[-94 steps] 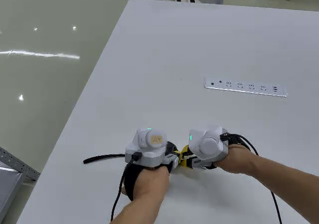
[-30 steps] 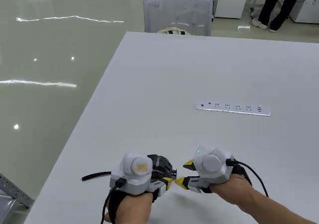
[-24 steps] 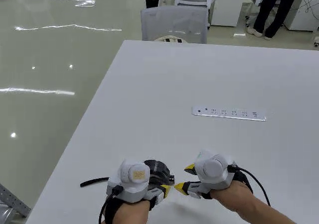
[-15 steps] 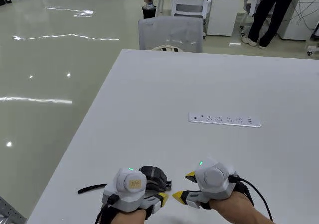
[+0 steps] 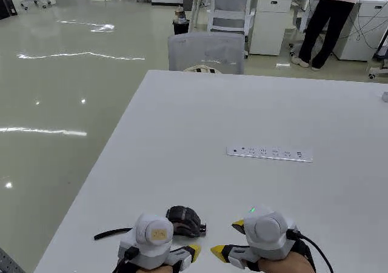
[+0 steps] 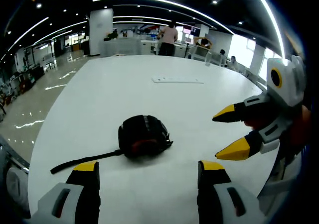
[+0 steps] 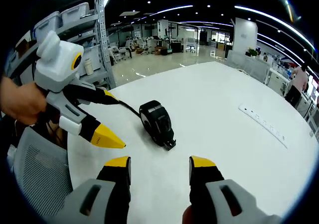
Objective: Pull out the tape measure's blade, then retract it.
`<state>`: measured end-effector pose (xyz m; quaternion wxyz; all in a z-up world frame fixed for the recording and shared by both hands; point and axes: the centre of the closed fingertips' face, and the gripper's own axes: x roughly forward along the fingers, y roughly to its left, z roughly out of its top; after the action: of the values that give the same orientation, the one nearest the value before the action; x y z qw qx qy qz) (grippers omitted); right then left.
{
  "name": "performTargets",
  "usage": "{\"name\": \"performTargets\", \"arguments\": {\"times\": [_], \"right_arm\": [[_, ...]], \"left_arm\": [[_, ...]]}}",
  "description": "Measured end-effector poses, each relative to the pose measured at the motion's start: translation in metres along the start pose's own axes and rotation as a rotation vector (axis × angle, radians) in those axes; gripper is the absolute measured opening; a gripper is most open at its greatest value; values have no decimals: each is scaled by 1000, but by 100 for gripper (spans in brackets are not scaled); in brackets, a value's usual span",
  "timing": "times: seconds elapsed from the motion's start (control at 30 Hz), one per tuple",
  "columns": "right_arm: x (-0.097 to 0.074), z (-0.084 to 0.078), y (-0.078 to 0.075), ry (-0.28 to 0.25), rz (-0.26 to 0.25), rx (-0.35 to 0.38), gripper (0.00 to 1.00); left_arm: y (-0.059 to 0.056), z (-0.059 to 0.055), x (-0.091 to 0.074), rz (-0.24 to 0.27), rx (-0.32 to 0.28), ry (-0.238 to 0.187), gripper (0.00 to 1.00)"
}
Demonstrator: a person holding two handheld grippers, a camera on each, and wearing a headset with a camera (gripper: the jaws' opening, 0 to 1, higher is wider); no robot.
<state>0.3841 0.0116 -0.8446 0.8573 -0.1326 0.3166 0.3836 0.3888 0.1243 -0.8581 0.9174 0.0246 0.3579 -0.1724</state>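
Left gripper (image 6: pixel 149 168) and right gripper (image 7: pixel 159 162): each has its jaws standing apart and holds nothing. Both are aimed at the tape measure (image 5: pixel 183 220) from just short of it. The tape measure's black case lies on the white table (image 5: pixel 242 115) near the front edge, a little ahead of the two grippers and touching neither. Its wrist strap (image 5: pixel 112 232) trails off to the left. No length of blade shows outside the case, and the hook (image 7: pixel 170 145) sits at the slot. Step in hand, as judged: with the blade in and the case unheld, the pull is either yet to begin or already finished. A pull would call for one gripper to pin the case while the other closes on the hook and draws it straight out.
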Motion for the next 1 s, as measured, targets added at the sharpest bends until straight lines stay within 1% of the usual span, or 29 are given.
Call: {"name": "performTargets", "arguments": {"times": [0.17,0.23,0.43,0.63,0.87,1.0], "right_arm": [[-8,-1,-4,-9,-15,27,50],[-12,-1,-3,-10,-18,28,51],[-26,2,-3,-23,-34,54,55],[-36,-2,5,-20,-38,62,59],[-51,-2,12,-27,-49,84,63],[-56,-2,16,-28,-54,91,65]], "left_arm": [[-5,-3,-8,-3,2,-7,79],[-7,-3,-11,-6,0,-10,79],[-13,-3,-22,-17,16,-25,80],[-13,-5,-32,-19,21,-28,82],[-12,-8,-42,-12,10,-29,84],[-13,-10,-47,-10,3,-34,85]]}}
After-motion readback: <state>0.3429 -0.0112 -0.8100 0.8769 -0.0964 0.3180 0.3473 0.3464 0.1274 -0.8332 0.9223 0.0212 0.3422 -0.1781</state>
